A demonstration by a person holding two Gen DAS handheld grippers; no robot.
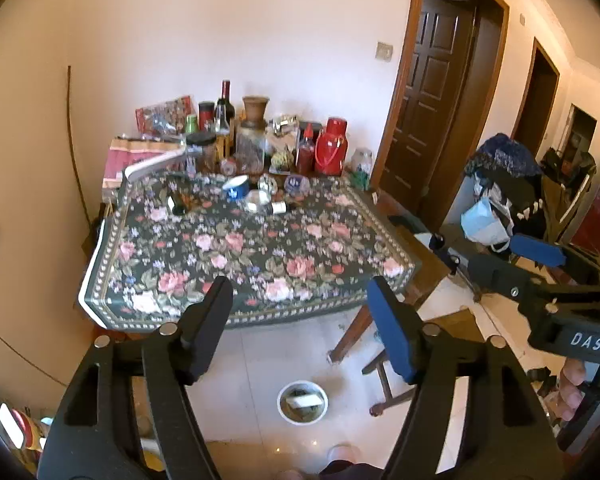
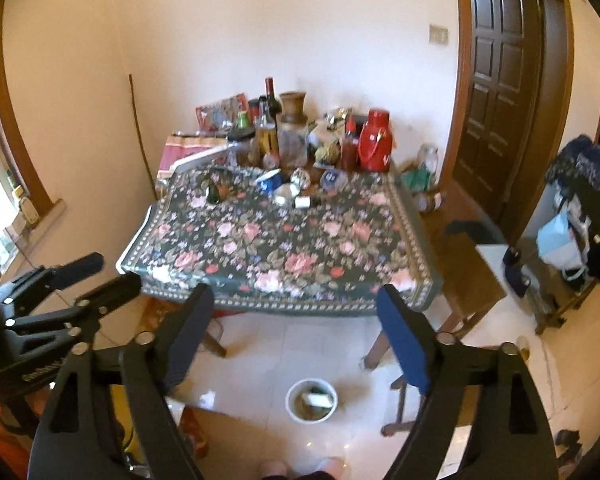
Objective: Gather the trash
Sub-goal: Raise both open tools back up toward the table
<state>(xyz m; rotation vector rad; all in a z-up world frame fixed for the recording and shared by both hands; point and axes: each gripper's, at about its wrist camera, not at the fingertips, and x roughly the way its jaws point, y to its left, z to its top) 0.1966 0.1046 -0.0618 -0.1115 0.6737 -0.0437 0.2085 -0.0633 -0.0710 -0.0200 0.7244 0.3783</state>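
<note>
Both tools are held high over the room, looking down at a table (image 1: 112, 280) covered with a dark cloth printed with pink roses and a pale dotted border. The left tool (image 1: 300, 320) stands spread apart with nothing between its fingers: one finger is plain black plastic, the other carries a flat blue pad. The right tool (image 2: 296, 328) is likewise released and empty, built the same way, with silver bolt heads at its joints.

On the pale glossy tiled floor, just in front of the table's near edge, sits a round white bin (image 1: 302, 401); inside it lie a pale flat scrap and some darker bits, too small to tell apart. In the right wrist view the bin (image 2: 311, 400) lies between the two fingers, lower in the picture.

The trash left on the table sits toward its far half: a tipped blue-and-white cup (image 1: 236, 186), a clear crumpled plastic piece (image 1: 258, 200), a small white cylinder (image 1: 279, 207) and a dark green bottle lying on its side (image 1: 177, 203).

Behind them, against the cream wall, stand a red jug with a handle (image 1: 331, 148), a dark wine bottle (image 1: 225, 100), a brown clay pot (image 1: 255, 108) and glass jars. A dark panelled wooden door (image 1: 432, 92) is to the right.
</note>
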